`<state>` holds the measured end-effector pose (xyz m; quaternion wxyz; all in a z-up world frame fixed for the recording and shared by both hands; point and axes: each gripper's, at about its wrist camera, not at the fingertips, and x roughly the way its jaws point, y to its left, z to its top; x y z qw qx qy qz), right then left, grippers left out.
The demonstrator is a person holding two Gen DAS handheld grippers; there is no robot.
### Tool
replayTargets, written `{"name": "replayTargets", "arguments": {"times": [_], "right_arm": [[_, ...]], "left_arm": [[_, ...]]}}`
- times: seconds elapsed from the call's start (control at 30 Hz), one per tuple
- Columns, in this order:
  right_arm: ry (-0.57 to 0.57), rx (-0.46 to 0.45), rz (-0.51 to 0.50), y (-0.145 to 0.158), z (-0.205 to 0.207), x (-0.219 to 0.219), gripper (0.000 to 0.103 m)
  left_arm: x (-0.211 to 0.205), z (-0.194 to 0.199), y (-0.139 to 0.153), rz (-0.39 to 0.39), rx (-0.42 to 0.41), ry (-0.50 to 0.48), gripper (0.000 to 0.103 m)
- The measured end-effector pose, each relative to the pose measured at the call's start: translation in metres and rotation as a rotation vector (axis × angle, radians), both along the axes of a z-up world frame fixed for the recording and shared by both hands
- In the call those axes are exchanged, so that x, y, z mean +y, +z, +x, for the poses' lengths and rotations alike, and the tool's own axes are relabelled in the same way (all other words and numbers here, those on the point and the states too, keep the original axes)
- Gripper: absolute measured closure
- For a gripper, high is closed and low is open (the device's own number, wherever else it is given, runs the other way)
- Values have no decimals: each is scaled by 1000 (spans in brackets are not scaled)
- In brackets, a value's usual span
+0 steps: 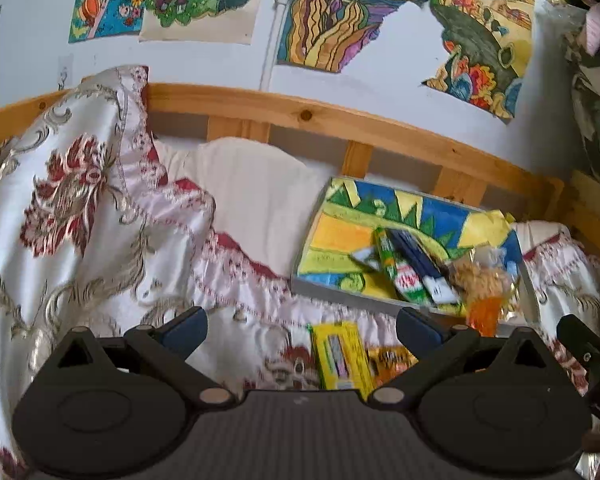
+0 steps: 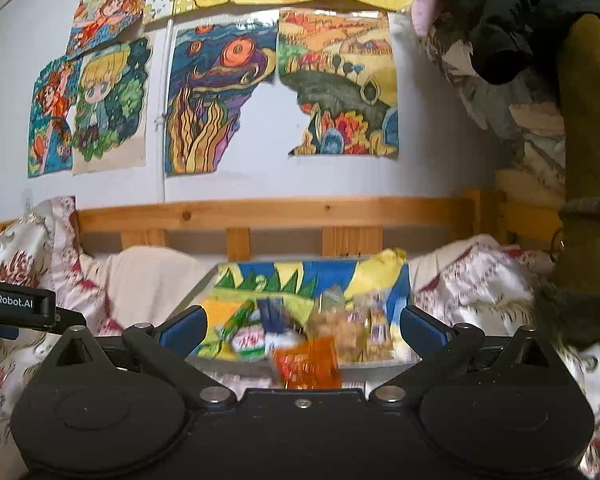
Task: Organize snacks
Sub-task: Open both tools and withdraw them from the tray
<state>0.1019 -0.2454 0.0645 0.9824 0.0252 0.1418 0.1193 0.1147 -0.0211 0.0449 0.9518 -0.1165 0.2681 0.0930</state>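
Observation:
A flat board with a colourful painted picture point(image 1: 352, 236) lies on the bed and carries several snacks: a green-and-white packet point(image 1: 400, 272), a dark blue packet point(image 1: 420, 260), a clear bag of tan pieces point(image 1: 480, 276) and an orange packet point(image 1: 486, 314). A yellow box point(image 1: 340, 356) and a yellow-orange packet point(image 1: 392, 360) lie on the bedspread just in front of my left gripper point(image 1: 302, 326), which is open and empty. My right gripper point(image 2: 302, 326) is open and empty, facing the same board point(image 2: 300, 276), with the orange packet point(image 2: 306, 364) closest between its fingers.
A white satin bedspread with red floral pattern point(image 1: 100, 220) covers the bed in folds. A wooden bed rail point(image 1: 300, 116) runs behind, under a wall of drawings point(image 2: 216, 92). A dark plush toy point(image 2: 500, 20) hangs upper right. The other gripper's body point(image 1: 588, 352) shows at the right edge.

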Motion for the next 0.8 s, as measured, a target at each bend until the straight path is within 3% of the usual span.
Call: {"name": "replayTargets", "arguments": {"times": [0.37, 0.8], "right_arm": [[15, 114, -31, -13, -43, 5, 1], [24, 230, -92, -29, -39, 17, 1]], "left_arm": [[-6, -28, -20, 68, 35, -98, 1], [-11, -35, -36, 139, 89, -121, 1]]}}
